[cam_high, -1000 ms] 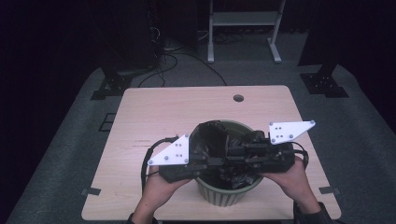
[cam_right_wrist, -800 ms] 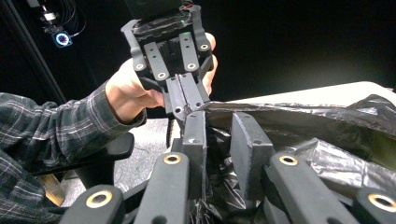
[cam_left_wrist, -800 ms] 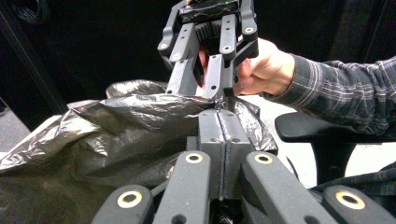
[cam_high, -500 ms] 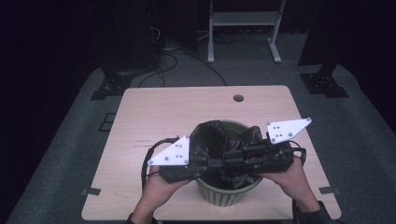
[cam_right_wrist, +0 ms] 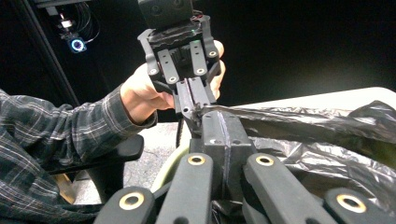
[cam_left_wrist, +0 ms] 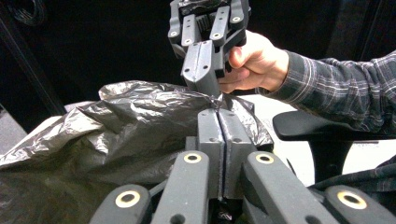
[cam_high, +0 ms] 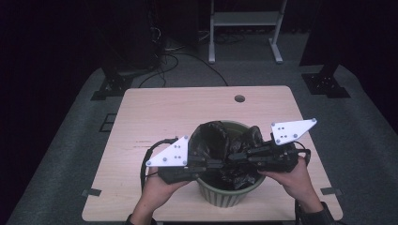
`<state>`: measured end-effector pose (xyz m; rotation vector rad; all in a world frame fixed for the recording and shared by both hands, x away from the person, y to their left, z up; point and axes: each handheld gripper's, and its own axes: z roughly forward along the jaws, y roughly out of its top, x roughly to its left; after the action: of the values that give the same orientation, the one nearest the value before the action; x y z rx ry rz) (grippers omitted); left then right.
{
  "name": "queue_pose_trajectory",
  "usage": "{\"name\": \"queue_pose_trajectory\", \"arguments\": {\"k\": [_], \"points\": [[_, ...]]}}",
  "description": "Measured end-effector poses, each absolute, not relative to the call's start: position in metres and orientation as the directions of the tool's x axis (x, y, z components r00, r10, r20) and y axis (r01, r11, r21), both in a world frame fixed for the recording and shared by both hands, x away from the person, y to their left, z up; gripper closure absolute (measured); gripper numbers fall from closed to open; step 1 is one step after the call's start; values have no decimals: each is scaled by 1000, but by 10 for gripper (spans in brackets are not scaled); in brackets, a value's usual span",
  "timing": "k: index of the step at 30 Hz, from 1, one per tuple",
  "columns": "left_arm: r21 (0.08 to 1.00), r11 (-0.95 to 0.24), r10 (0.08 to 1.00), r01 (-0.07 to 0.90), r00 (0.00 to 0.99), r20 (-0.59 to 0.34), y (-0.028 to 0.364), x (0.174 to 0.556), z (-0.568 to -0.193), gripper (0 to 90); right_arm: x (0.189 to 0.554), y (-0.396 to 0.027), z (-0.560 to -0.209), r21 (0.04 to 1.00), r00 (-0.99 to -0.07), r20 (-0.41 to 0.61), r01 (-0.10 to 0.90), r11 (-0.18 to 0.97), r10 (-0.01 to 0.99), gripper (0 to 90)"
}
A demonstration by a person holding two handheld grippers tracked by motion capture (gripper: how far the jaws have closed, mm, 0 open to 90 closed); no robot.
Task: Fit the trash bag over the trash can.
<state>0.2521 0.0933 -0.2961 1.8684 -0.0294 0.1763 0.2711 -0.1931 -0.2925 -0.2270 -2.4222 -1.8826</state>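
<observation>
**Both grippers pinch the bin bag edge over the bin**

Green bin (cam_high: 228, 194) sits on the near edge of the wooden table (cam_high: 155, 112), a bit right of centre. Black bin bag (cam_high: 220, 140) is in it, crumpled, bunched up above the rim, loose plastic spilling toward the far side.

Left gripper (cam_high: 224, 164) comes in from the left, held level over the near part of the bin mouth. Jaws pressed together on a fold of the bag; in the left gripper view (cam_left_wrist: 218, 112) plastic is nipped right at the tips.

Right gripper (cam_high: 233, 157) comes in from the right, also about level, tips meeting the left one's over the bin. Its jaws have just been closing and now sit pressed together on the bag edge; right gripper view (cam_right_wrist: 212, 116) shows a thin taut strip of plastic running off to the right from the tips.

The two grippers point at each other, tips just beside one another, both on the same stretch of bag. Person's hands hold each gripper at the near side, plaid sleeves visible.
</observation>
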Motion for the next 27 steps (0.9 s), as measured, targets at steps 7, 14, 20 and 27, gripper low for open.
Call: {"name": "queue_pose_trajectory", "arguments": {"k": [7,14,20,27], "points": [[945,-300,47,-128,988,149,92,248,-299,886,272,-196,-291,960,-981,163,183,214,105,795],[940,-308,28,-144,987,160,91,244,-300,886,277,-190,-293,952,-973,203,223,208,111,702],[940,-309,34,-142,987,160,94,244,-301,886,281,-193,-295,948,-960,211,247,201,182,685],[938,-314,51,-146,984,171,96,246,-300,886,288,-199,-296,942,-937,248,292,164,246,652]]}}
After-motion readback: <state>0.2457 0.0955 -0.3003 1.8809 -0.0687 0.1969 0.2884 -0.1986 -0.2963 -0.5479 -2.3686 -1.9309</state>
